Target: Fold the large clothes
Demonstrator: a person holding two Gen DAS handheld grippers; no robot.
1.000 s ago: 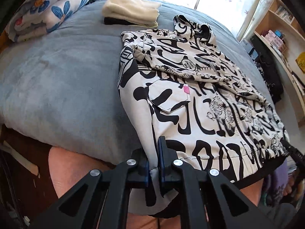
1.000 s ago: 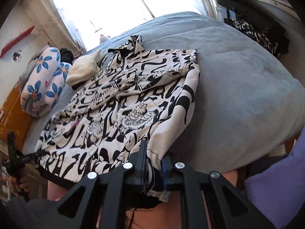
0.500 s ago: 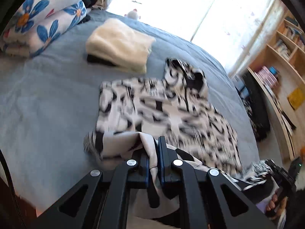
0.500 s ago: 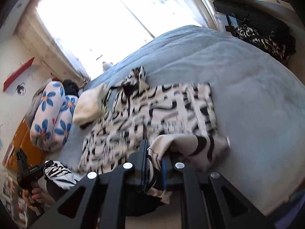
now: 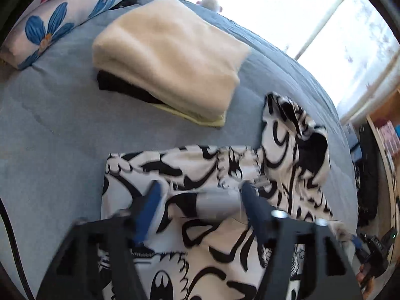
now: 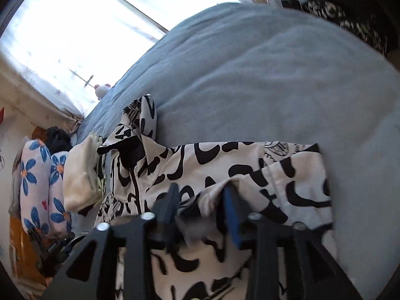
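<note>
Hem now folded up over jacket [image 5: 200, 165], both jaws just opened; left gripper [image 5: 200, 195], right gripper [image 6: 200, 195] released, cloth beneath

The left hand-held gripper [image 5: 200, 195] has a matte black frame with triangular cut-outs, round silver screw heads, and blue pads lining its dark fingers [image 5: 252, 205]. The right hand-held gripper [image 6: 201, 200] matches it: black angular struts, silver screws, a blue inner pad.
</note>
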